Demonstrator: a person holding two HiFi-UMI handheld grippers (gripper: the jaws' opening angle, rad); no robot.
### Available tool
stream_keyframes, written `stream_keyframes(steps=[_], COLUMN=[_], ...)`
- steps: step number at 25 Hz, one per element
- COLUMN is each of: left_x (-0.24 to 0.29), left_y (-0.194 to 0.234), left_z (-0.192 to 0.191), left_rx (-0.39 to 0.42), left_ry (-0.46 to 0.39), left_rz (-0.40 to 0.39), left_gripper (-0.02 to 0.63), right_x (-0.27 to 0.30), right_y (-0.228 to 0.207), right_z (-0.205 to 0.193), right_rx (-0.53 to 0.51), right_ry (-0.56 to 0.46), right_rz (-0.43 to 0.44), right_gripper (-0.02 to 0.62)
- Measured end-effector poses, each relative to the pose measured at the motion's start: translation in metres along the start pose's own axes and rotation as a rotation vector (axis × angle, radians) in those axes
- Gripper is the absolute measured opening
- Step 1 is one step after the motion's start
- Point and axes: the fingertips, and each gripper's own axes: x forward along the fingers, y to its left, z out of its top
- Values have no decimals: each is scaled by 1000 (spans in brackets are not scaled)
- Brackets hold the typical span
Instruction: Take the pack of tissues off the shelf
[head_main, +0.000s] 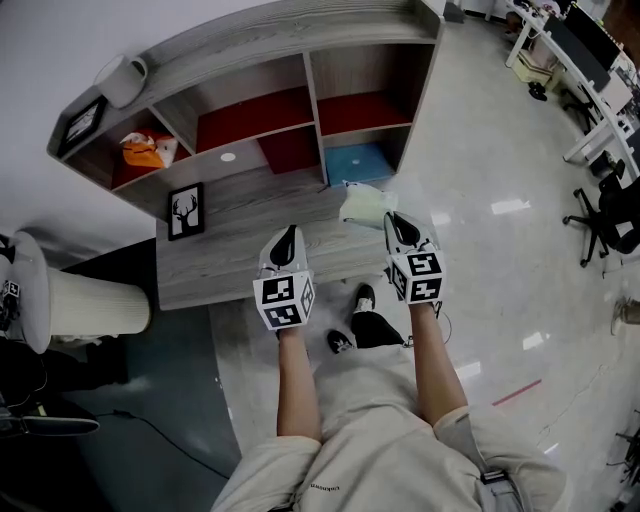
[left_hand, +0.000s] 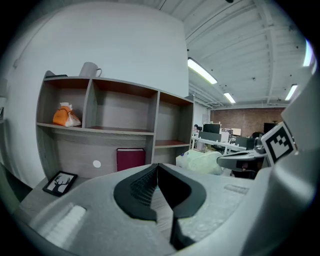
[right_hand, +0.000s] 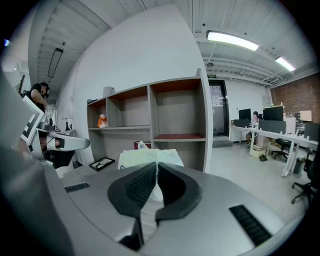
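**Pack of tissues (right_hand: 134, 159) pinched in your right gripper (right_hand: 156, 164), outside the shelf**

Your right gripper is clenched on the pack. Its 2 jaws meet on a thin edge of the pale wrapper. The rest of the pack bulges just past the tips, toward the shelf unit (head_main: 300, 40).

In the head view the pack sits at that gripper's nose, at the right end of the desk top (head_main: 230, 250). It is in front of the lower right compartment and inside none of them. Whether it touches the wood cannot be told.

Your left gripper (left_hand: 157, 167) is closed with nothing between its jaws. It hovers over the desk top beside the right one, and the pack lies to its right and a little ahead.

A framed deer picture (head_main: 186, 211) stands at the desk's left, well apart from the pack.
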Motion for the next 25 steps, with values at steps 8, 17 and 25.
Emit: stream_keyframes(steps=[8,17,25], left_x=[-11,-18,-18], left_y=[4,8,12], left_z=[4,10,18], left_rx=[4,16,35], left_ry=[-14,-31,-36], left_rz=[13,25,26], left_gripper=[11,11,11], right_x=[-5,-4,-1], right_y=[8,12,10], right_z=[5,14,22], right_rx=[-16,-37,-25], right_ry=[-21,-35,-44], right_rz=[8,-6,-10], right_gripper=[21,21,21])
